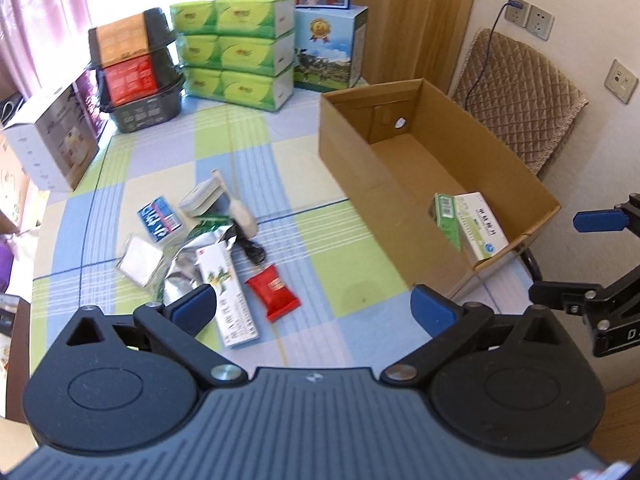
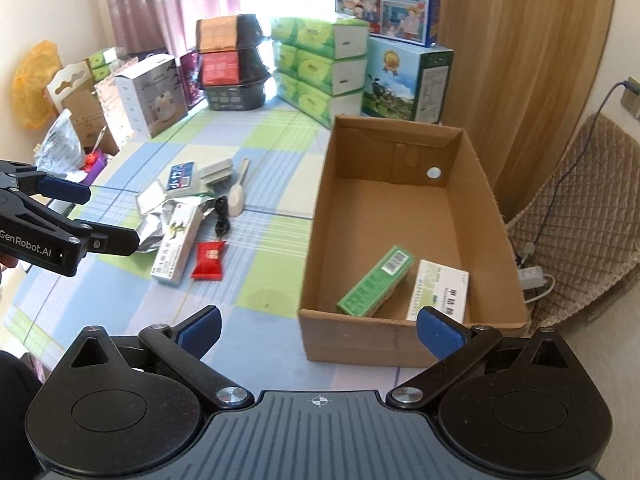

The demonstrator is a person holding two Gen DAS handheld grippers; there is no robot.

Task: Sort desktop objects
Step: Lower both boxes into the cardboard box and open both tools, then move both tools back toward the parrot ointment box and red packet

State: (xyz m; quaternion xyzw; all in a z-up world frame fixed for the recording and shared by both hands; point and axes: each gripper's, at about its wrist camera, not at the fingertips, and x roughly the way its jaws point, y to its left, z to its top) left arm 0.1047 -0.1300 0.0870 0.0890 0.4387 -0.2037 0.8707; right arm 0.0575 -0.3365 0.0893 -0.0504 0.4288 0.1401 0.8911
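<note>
1. My left gripper (image 1: 314,314) is spread wide, with nothing between its blue pads. It hangs over the checked tablecloth (image 1: 360,280).
2. My right gripper (image 2: 319,334) is spread wide too, and it holds nothing. It hangs just in front of the near wall of the cardboard box (image 2: 352,340).
3. Inside the box, at the near end, lie a green box (image 2: 376,282) and a white medicine box (image 2: 438,290). They lie side by side, with the green one tilted.
4. On the cloth to the left of the box is a little pile of things still out.
5. Nearest in the pile are a red snack packet (image 1: 273,291) and a long white box (image 1: 228,296) with green print, lying just beside each other.
6. Behind those are a crumpled silver wrapper (image 1: 188,268), a clear plastic pack (image 1: 140,260) and a black cable (image 1: 252,248).
7. Further back are a blue and white pack (image 1: 160,220), a small grey case (image 1: 204,198) and a white scoop (image 1: 240,208).
8. At the far edge of the table stand green tissue packs (image 1: 236,52), black baskets (image 1: 136,68) and big picture boxes (image 1: 330,48).
</note>
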